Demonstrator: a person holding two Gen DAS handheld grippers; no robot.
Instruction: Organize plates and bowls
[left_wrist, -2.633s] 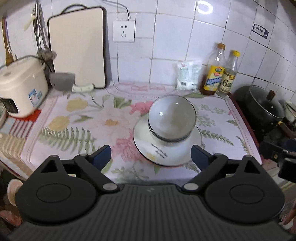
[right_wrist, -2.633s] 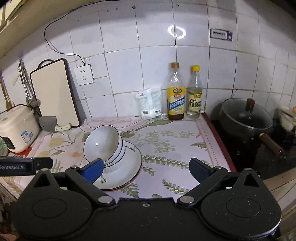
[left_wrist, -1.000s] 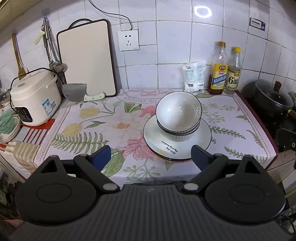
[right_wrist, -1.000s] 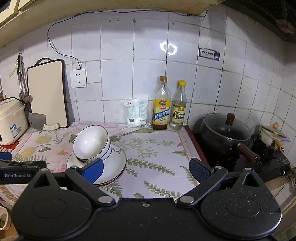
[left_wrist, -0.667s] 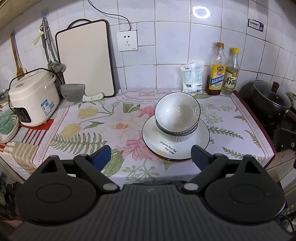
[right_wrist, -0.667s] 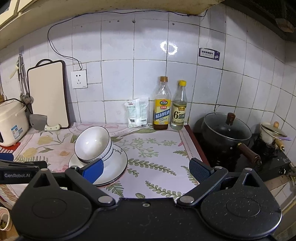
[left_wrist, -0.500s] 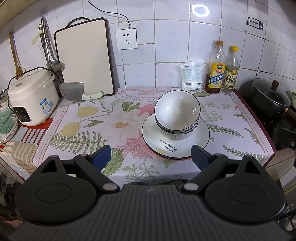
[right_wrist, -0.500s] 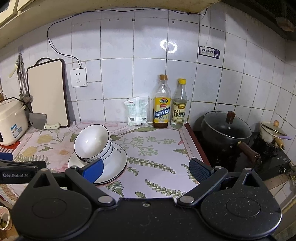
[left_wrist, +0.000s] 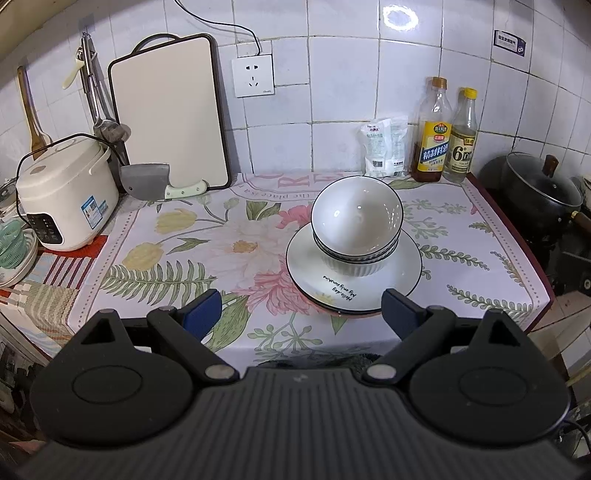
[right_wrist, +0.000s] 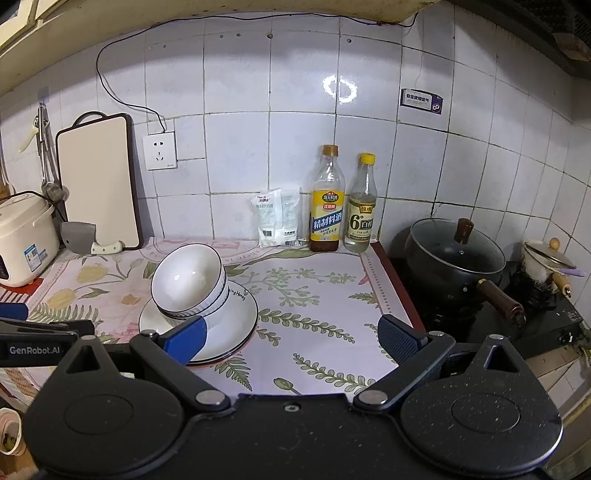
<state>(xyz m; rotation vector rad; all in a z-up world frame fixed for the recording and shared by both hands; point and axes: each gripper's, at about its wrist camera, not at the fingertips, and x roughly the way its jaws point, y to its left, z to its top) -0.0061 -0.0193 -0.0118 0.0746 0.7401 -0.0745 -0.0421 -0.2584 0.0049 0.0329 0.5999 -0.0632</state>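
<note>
A stack of white ribbed bowls (left_wrist: 356, 221) with dark rims leans on a stack of white plates (left_wrist: 400, 260) on the floral counter cloth. It also shows in the right wrist view, the bowls (right_wrist: 188, 278) on the plates (right_wrist: 240, 317) at the left. My left gripper (left_wrist: 301, 314) is open and empty, held back from the counter's front edge, facing the stack. My right gripper (right_wrist: 291, 336) is open and empty, to the right of the stack.
A rice cooker (left_wrist: 64, 195), cutting board (left_wrist: 168, 110) and cleaver (left_wrist: 147, 179) stand at the back left. A salt bag (left_wrist: 384, 147) and two bottles (left_wrist: 434, 144) stand at the back wall. A black lidded pot (right_wrist: 456, 258) and a small enamel pot (right_wrist: 545, 262) sit on the stove at right.
Both grippers have drawn back from the counter since 2.6 s ago and have barely moved in the last second. The bowls and plates have not moved.
</note>
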